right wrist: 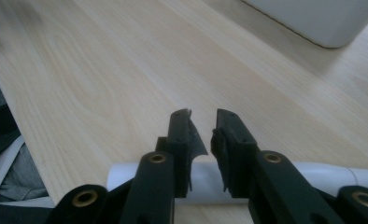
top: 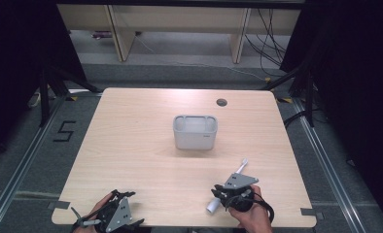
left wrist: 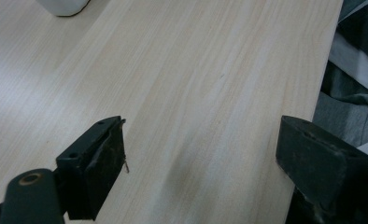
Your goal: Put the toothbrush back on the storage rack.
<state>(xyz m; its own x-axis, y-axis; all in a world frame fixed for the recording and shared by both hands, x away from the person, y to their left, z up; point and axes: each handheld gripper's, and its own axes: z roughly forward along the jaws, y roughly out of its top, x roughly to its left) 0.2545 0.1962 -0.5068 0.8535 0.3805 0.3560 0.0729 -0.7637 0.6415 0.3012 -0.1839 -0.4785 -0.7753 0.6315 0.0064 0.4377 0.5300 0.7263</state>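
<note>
High view: the right gripper (top: 224, 193) sits over a white tube (top: 212, 207) near the counter's (top: 141, 145) near edge, the tube running slantwise under it, one end poking out beyond the gripper toward a grey bin (top: 195, 131) well ahead. Off to its left, the left gripper (top: 113, 213) rests at the counter edge. Left gripper view: its jaws stand wide apart over bare wood, nothing between them. Right gripper view: the right gripper (right wrist: 204, 140) has its jaws drawn close, clamped on the white tube (right wrist: 205, 179), which lies crosswise between them, the bin (right wrist: 322, 18) ahead to the right.
</note>
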